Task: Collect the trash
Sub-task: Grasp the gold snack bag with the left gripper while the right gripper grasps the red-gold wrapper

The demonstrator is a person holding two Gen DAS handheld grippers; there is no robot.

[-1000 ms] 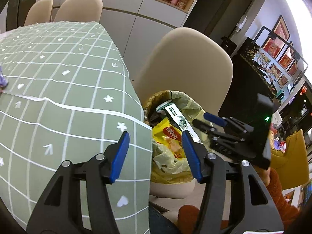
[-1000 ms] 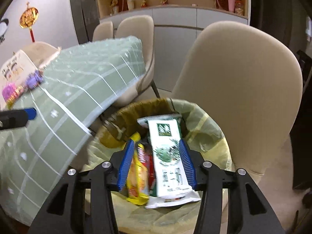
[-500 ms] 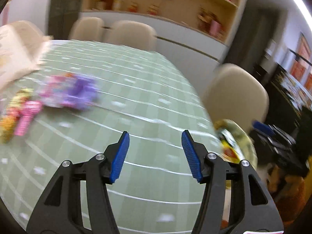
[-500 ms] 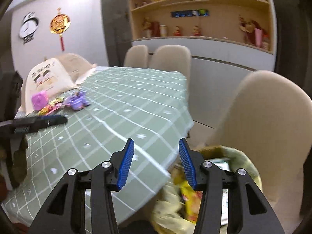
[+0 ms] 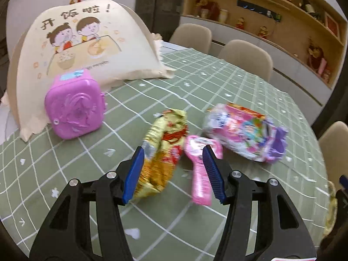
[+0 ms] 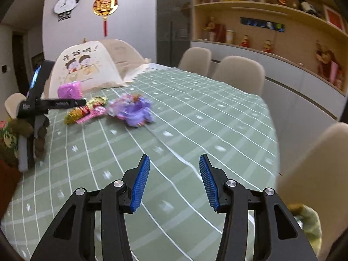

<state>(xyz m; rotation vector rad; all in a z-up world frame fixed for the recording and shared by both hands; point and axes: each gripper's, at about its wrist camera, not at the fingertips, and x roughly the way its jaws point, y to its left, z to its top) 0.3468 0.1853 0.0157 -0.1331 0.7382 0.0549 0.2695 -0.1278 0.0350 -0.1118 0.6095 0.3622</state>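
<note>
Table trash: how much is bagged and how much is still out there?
Both grippers are open and empty: left gripper hangs over the wrappers, right gripper over bare cloth. Still on the table: gold wrapper, pink wrapper, purple-pink packet. The bin bag shows only its edge; contents hidden. The pink case may not be trash.
</note>
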